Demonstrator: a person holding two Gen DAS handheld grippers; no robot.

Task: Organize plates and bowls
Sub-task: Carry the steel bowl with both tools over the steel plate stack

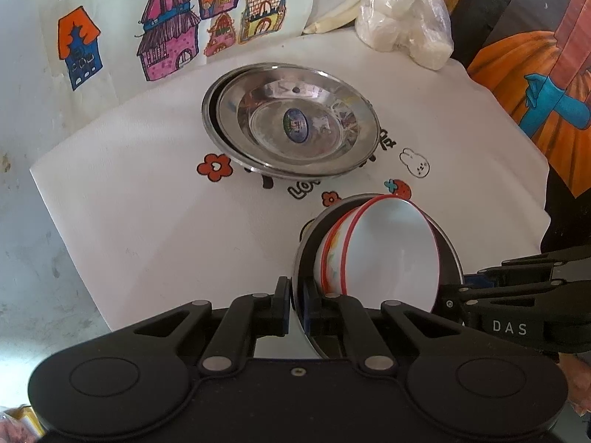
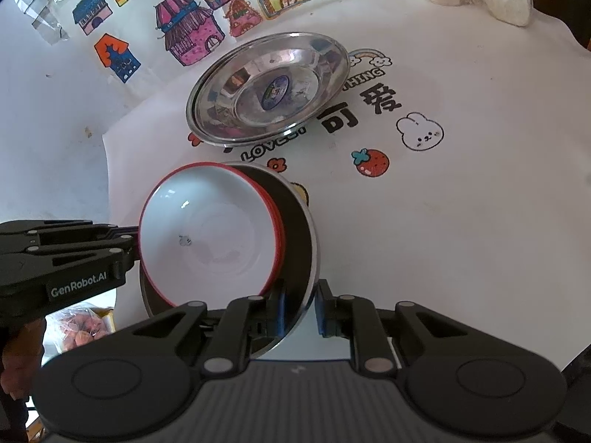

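- Left gripper (image 1: 296,304) and right gripper (image 2: 301,308) each pinch opposite rims of a steel bowl (image 2: 299,221); uneven lift would tilt it.
- Nested red-rimmed bowls (image 2: 207,229) inside could slide out.
- Stacked steel plates (image 1: 291,122) sit near the tablecloth's (image 2: 461,221) far edge; a careless set-down could knock them.

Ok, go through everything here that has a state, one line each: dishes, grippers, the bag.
Steel plates: stacked, resting on the cloth.
Steel bowl: lifted and tilted, gripped at its rim from both sides.
Red-rimmed bowls: nested inside the steel bowl, empty.
Left gripper: shut on the steel bowl's rim.
Right gripper: shut on the opposite rim.
Plastic bag: lying on the table, holding white lumps.
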